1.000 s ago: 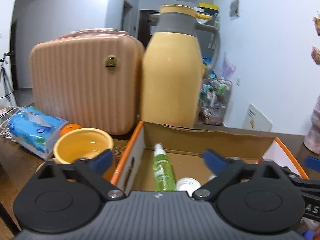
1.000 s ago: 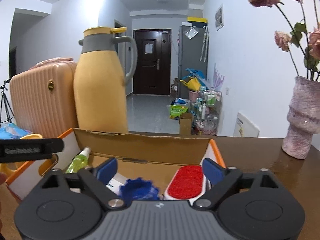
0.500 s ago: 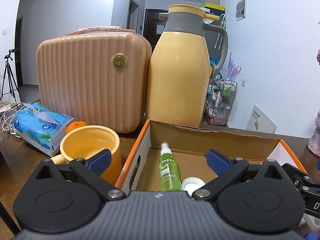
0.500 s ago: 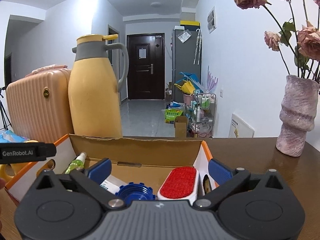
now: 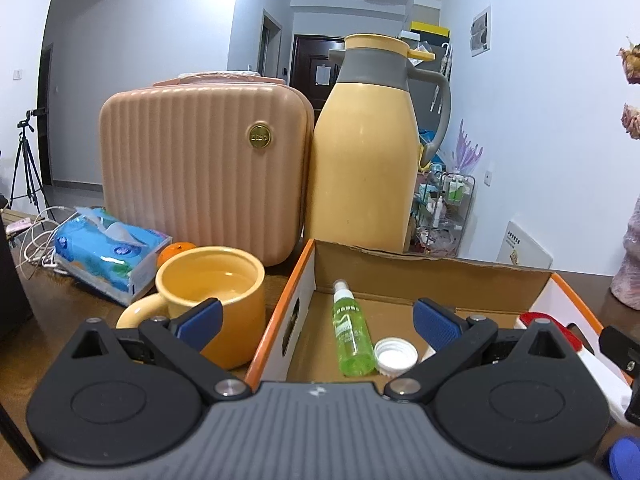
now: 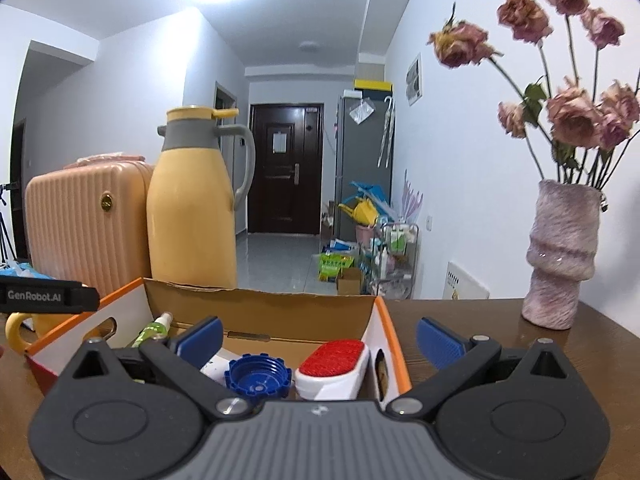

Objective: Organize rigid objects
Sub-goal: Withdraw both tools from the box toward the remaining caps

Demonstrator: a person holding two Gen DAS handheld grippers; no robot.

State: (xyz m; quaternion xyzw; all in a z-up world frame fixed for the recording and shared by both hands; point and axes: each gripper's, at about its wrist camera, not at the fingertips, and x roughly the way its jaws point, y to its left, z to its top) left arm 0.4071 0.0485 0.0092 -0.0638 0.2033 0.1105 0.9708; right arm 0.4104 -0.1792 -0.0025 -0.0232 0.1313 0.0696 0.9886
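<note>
Both grippers have pulled back and up from the cardboard box (image 5: 432, 276) in the last second. More of the room shows now, and the box sits lower in both views. Nothing new has gone into the box, so my guess is that the person has finished one drop and is getting ready to look for the next thing.

The left gripper (image 5: 316, 320) hangs over the near left corner of the box, and its fingers are wide apart and hold nothing. The right gripper (image 6: 320, 338) hangs over the near right side of the box, and its fingers are wide apart and hold nothing too.

Inside the box lie the green spray bottle (image 5: 350, 332) near the left wall, the white cap (image 5: 396, 356) just beside it, then the blue cap (image 6: 256, 376) and the red brush (image 6: 332, 368) by the right wall.

The yellow mug (image 5: 212, 292) stands on the surface just left of the box. It could be the next thing to tidy.
</note>
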